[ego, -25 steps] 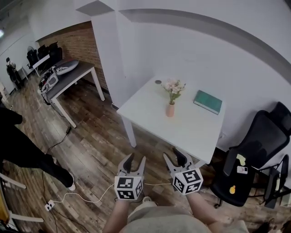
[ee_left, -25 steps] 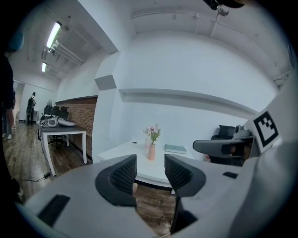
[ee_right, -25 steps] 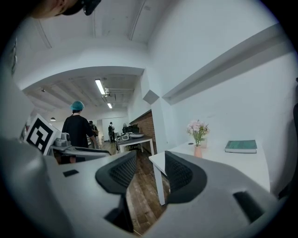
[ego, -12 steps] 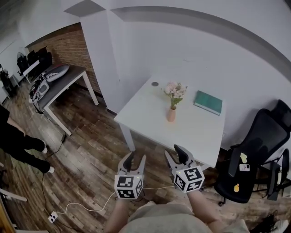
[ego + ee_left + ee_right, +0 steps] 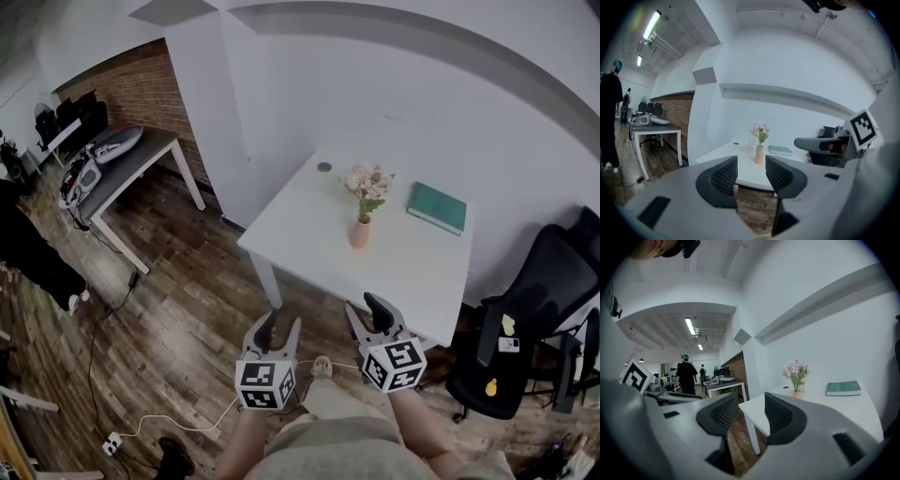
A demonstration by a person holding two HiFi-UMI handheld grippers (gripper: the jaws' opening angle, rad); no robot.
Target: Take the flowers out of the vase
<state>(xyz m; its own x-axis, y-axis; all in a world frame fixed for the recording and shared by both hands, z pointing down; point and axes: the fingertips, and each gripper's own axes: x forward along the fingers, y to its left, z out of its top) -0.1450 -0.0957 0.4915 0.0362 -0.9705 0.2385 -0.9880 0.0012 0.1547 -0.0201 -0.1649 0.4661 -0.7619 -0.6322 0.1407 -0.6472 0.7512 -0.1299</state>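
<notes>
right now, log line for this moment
left gripper open, empty | right gripper open, empty | flowers in vase on table

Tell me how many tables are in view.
2. The white table with the vase stands straight ahead; a dark-topped table stands far left by the brick wall. More may be hidden beyond it.

Pink flowers [image 5: 366, 180] on green stems, upright in a small peach vase [image 5: 360, 234], standing mid-table, far side, left of centre
</notes>
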